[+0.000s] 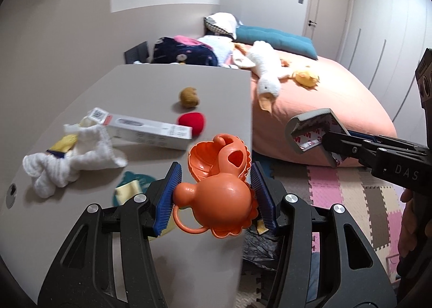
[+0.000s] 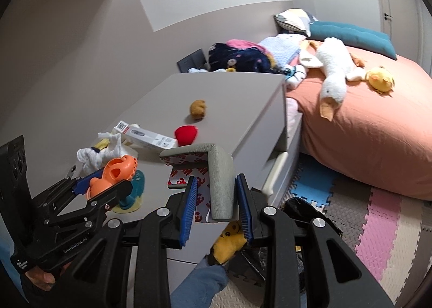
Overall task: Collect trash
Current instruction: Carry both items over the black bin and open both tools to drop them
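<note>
My left gripper (image 1: 214,194) is shut on an orange plastic duck toy (image 1: 221,178), held over the front corner of the grey cabinet top (image 1: 135,86). It shows again in the right wrist view as the left gripper (image 2: 105,181) with the orange toy (image 2: 114,174). My right gripper (image 2: 216,197) is shut on a grey L-shaped corner guard (image 2: 216,173) with red-printed adhesive backing. In the left wrist view the right gripper (image 1: 328,146) holds the corner guard (image 1: 310,129) above the floor beside the bed.
On the cabinet lie a white box (image 1: 145,129), a white cloth bundle (image 1: 70,162), a red ball (image 1: 191,122) and a brown ball (image 1: 189,97). A black bag (image 1: 259,243) lies on the foam floor mat (image 1: 351,194). A bed (image 1: 324,108) with plush toys stands on the right.
</note>
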The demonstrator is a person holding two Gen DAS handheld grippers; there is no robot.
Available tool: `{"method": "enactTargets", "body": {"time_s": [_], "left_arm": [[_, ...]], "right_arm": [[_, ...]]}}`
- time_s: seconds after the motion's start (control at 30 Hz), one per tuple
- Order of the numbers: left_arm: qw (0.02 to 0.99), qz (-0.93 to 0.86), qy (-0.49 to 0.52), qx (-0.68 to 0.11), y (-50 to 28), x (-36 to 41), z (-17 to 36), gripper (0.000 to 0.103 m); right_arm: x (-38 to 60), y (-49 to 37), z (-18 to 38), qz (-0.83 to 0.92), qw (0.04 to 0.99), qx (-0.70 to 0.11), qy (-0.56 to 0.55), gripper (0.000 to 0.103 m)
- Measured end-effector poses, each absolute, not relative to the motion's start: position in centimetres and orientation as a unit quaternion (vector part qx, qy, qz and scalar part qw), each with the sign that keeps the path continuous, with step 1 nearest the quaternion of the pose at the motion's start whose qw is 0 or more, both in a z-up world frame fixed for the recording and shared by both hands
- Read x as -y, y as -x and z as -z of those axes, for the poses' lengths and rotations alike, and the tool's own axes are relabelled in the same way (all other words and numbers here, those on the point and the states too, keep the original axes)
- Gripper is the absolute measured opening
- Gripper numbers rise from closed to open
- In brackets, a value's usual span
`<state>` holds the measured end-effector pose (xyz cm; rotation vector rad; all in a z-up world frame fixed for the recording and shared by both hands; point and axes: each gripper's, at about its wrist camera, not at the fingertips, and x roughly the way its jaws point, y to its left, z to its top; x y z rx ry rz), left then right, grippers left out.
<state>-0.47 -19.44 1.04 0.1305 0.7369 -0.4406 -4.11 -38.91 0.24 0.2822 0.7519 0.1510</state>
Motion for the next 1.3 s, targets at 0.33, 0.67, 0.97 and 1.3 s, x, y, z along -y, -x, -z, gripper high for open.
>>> {"method": "enactTargets", "body": {"time_s": [0.33,0.67,0.97,1.3], "left_arm": [[0.892,0.254,-0.078,-0.365,1.3,23.6,-0.1,0.052],[0.872,0.297,-0.092,-0.377,1.2,27.8,0.8,0.052],[0.857,0.293,-0.115,-0.409,0.1,31.3,2.8,0.097],[0.872,0.250,-0.102,-0.409,-1.0,29.7,3.2,0.097]], "right_arm": [[42.6,5.9,-0.2,-0.039,0.920,-0.358,-0.154,0.031],[46.1,6.8,0.7,0.001,0.917,-0.359,-0.176,0.031],[50.0,6.6,2.1,0.084,0.906,-0.368,-0.190,0.075],[51.2,6.2,3.1,0.094,0.903,-0.371,-0.193,0.075]]}}
